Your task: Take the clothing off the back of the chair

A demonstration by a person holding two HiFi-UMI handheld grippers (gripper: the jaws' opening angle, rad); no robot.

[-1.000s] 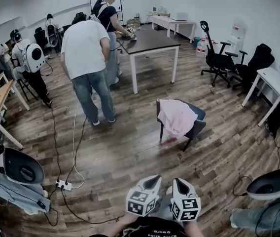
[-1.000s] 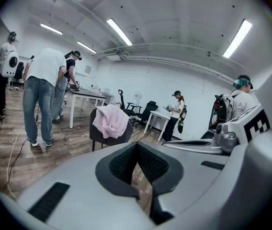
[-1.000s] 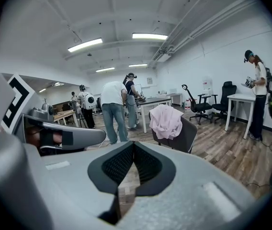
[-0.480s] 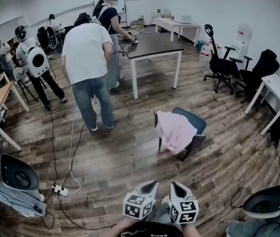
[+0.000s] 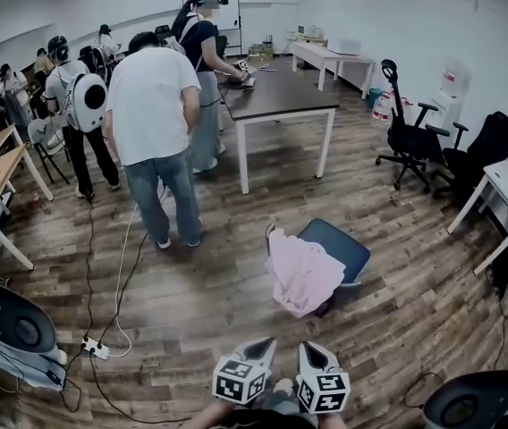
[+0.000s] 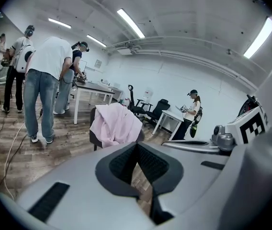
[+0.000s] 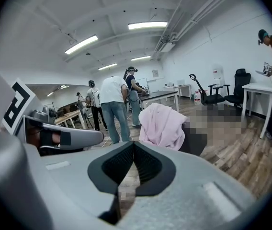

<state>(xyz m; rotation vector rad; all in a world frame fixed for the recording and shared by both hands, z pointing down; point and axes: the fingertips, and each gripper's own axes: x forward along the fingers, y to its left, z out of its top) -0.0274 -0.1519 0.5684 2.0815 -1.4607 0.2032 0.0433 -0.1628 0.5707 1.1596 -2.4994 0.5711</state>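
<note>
**Clothing Bearing Relative to the Two Grippers**

I am holding the left gripper (image 5: 256,354) and the right gripper (image 5: 315,357) side by side at the bottom centre of the head view. Both have their jaws pressed fully together with nothing between them. The pink clothing (image 5: 302,272) is hanging over the back of the chair (image 5: 339,245), above the grippers in the frame and well apart from both, with the seat lying beyond it. Its drape is running diagonally from upper left to lower right. In my judgement, the right gripper is sitting slightly nearer to it.
</note>
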